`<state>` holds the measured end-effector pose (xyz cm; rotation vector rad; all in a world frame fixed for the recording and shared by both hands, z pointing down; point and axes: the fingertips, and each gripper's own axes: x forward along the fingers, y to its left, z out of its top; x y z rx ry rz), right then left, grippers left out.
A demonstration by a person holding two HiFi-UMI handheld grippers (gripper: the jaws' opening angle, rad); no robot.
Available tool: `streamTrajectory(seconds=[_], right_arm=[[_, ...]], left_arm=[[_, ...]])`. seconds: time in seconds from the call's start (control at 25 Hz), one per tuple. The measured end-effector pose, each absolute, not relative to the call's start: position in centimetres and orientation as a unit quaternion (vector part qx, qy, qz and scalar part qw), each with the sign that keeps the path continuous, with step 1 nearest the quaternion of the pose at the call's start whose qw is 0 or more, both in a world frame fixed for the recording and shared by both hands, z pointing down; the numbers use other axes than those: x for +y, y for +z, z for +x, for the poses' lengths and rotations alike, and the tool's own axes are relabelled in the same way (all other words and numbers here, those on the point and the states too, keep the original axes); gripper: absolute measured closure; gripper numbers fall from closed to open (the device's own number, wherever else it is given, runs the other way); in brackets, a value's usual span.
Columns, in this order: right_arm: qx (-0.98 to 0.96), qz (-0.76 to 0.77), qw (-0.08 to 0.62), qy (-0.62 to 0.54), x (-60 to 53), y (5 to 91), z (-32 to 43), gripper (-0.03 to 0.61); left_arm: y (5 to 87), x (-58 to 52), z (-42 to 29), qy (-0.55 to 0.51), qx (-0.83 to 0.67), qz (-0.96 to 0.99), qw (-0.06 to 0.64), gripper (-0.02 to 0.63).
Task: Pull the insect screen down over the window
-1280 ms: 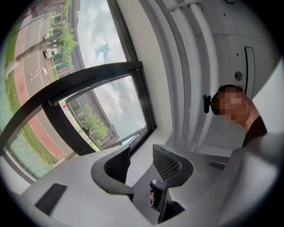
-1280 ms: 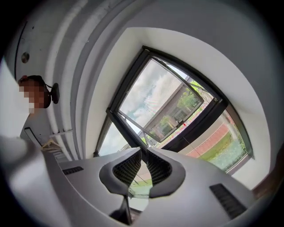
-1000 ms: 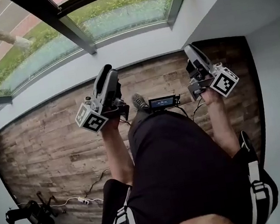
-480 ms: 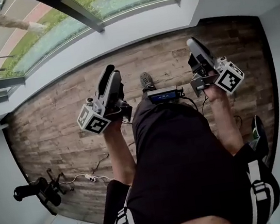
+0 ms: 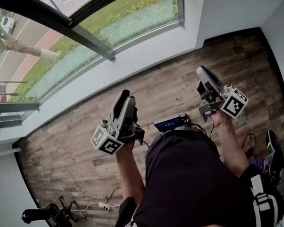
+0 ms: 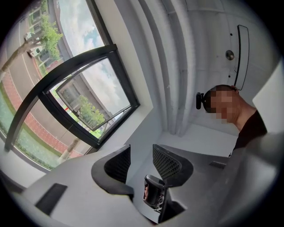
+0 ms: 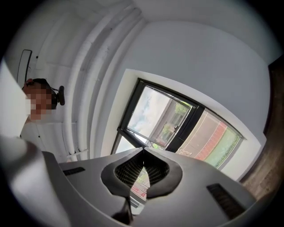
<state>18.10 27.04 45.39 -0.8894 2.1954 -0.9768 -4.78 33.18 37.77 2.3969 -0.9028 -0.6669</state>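
Standing on a brown wood-plank floor (image 5: 68, 148), a person in a black shirt (image 5: 194, 182) holds both grippers out at waist height, pointing toward the large black-framed window (image 5: 127, 12) set in the white wall (image 5: 139, 58).

The left claw (image 5: 125, 94) is wide. In the left gripper view its two dark ribbed jaws stand well apart (image 6: 141, 147), with only bare white wall seen through the gap. The window (image 6: 88, 102) lies off to that view's left, with one sash swung ajar.

The right claw (image 5: 201, 69) is narrow. Its jaws have just been closing, and in the right gripper view the tips meet (image 7: 143, 150) with nothing caught between them. The window (image 7: 164, 119) lies straight ahead of it and apart from it.

Neither claw touches the window frame. The insect screen itself cannot be made out in any view.

A small black device with a blue display (image 5: 171, 123) sits at the person's waist, between the two forearms. A black chair base (image 5: 41, 215) and a white power strip (image 5: 104, 206) lie on the floor at the lower left.
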Motion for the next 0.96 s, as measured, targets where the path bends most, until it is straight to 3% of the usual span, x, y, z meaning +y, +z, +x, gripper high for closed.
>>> streamTrajectory(seconds=[0.2,0.56,0.96], right_arm=[[0.837,-0.317,0.267,-0.357,26.8,45.8,16.3,0.569],[0.859,-0.303,0.227,-0.345,33.7,43.6,6.8,0.569],[0.857,-0.33,0.219,-0.331,35.3,44.1,7.9,0.569]], left_arm=[[38.2,34.1,-6.0,-0.26,-0.33,0.876,0.236,0.457],[37.9,39.9,-15.7,-0.313,-0.339,0.855,0.239,0.457],[39.8,39.6,-12.8,-0.293,-0.293,0.869,0.27,0.457]])
